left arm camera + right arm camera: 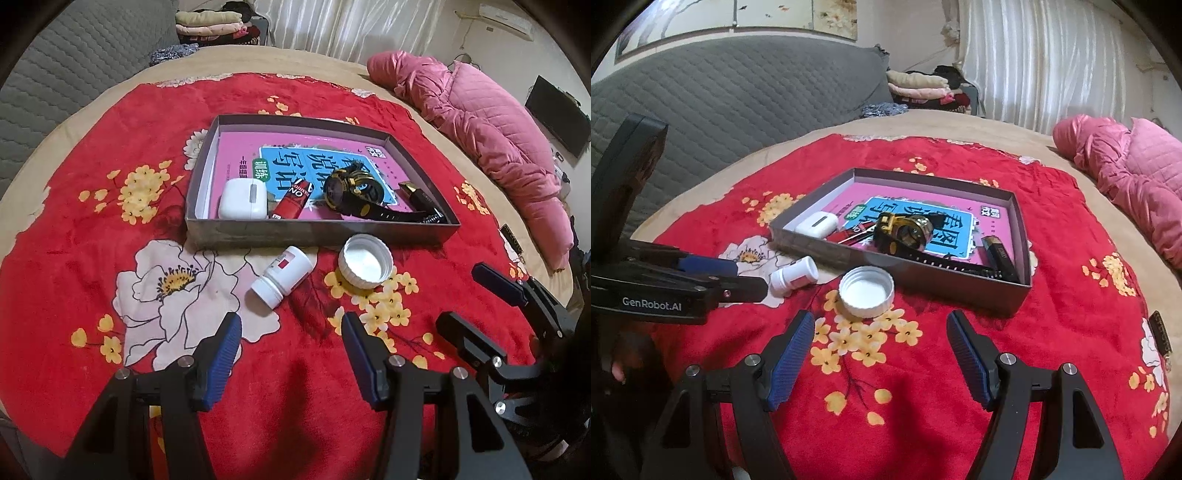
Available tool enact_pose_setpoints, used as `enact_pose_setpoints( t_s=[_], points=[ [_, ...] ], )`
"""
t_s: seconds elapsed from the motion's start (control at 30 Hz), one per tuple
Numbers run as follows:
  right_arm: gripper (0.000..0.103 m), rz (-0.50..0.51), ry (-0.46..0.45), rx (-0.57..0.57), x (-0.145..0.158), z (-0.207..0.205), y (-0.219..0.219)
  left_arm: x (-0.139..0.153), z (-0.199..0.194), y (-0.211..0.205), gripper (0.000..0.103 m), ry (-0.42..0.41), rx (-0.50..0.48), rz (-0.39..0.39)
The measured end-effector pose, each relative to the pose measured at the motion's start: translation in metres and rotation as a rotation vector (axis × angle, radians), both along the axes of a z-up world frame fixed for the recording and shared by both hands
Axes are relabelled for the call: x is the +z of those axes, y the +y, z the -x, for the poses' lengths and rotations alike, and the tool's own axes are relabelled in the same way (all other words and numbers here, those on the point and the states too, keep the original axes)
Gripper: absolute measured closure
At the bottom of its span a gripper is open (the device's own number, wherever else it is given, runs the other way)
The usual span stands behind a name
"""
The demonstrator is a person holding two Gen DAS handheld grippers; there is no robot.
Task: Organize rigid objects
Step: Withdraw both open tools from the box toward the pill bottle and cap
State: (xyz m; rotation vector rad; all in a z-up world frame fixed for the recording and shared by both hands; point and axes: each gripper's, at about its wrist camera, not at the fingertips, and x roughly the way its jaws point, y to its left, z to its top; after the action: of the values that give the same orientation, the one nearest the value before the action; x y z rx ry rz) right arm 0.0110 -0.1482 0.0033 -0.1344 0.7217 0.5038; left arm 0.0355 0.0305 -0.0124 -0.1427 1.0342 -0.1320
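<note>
A grey shallow box lies on the red flowered blanket. In it lie a pink book, a white earbud case, a red tube, a black and gold watch and a black lighter. A small white bottle lies on its side in front of the box. A white cap lies open side up beside it. My left gripper is open and empty, just short of the bottle. My right gripper is open and empty, just short of the cap.
A pink quilted jacket lies on the bed at the right. A grey padded headboard stands behind. Folded clothes are stacked at the far side. A small dark object lies at the blanket's right edge.
</note>
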Motion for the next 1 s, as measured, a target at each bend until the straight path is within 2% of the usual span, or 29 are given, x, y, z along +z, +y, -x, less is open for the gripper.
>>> enact_pose_setpoints(
  t_s=[0.63, 1.0],
  points=[
    [0.028, -0.006, 0.049, 0.012, -0.022, -0.011, 0.007, -0.019, -0.009, 0.0, 0.047, 0.026, -0.001, 0.001],
    [0.028, -0.006, 0.065, 0.013, -0.032, -0.031, 0.01, -0.033, -0.03, 0.003, 0.047, 0.03, 0.005, -0.01]
  ],
)
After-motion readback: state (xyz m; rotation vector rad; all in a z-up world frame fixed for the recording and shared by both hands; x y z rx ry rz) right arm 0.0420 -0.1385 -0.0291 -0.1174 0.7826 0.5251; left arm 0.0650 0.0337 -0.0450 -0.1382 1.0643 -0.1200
